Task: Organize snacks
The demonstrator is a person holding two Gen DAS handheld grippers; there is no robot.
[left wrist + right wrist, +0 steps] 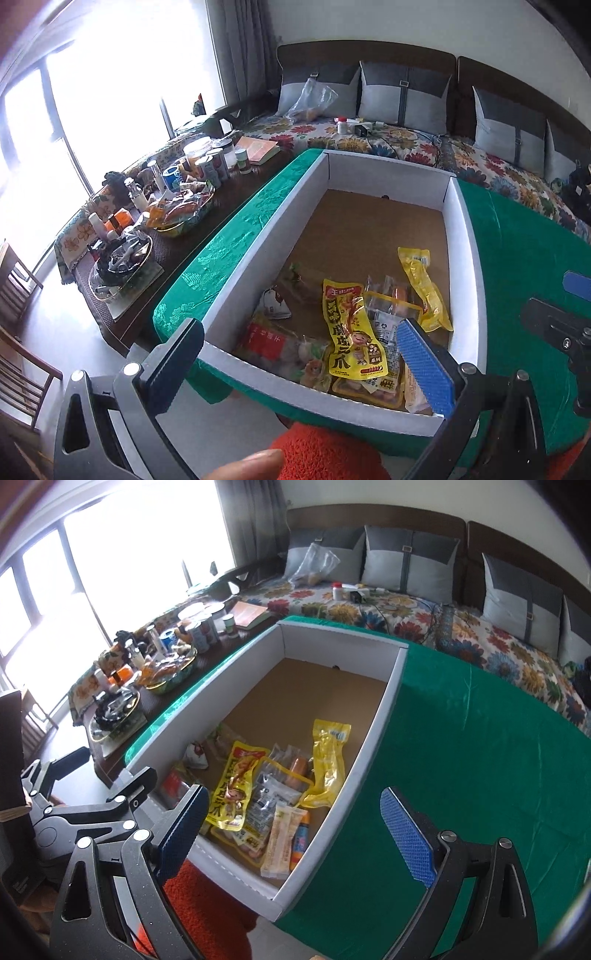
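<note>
room: living room with a floral-covered sofa (424, 147) along the back wall, a bright window at left, and a cluttered side table (155, 221) of jars and dishes beside a green-clothed tabletop (517, 236).
left wrist view, box: a white-walled cardboard box (460, 236) sits on the green tabletop, its brown floor bare at the far end.
left wrist view, snacks: sealed packets lie heaped at the near end of the box; the yellow chicken-feet pouch (351, 332) lies on top, a long yellow packet (424, 288) leans toward the right wall, a red packet (264, 339) sits at the near left.
left wrist view, left tongs (303, 354): spread wide and empty, hovering over the near wall of the box.
right wrist view, snacks: the same heap, plus a pale stick packet (282, 842) against the near right wall and a clear sausage pack (273, 794) under the pouch's edge.
right wrist view, right tongs (295, 830): also gaping and empty, one finger over the box, the other over green cloth; the left tool shows at far left.
handling, judged: packets look light, soft and glossy, likely to slide or buckle; contents could crush under a hard squeeze.
where to hold, judged: pinch a flat sealed edge or a free corner of the topmost pouch, not the puffy middle.
risk, judged: overlapping film may drag a neighbour along.
</note>
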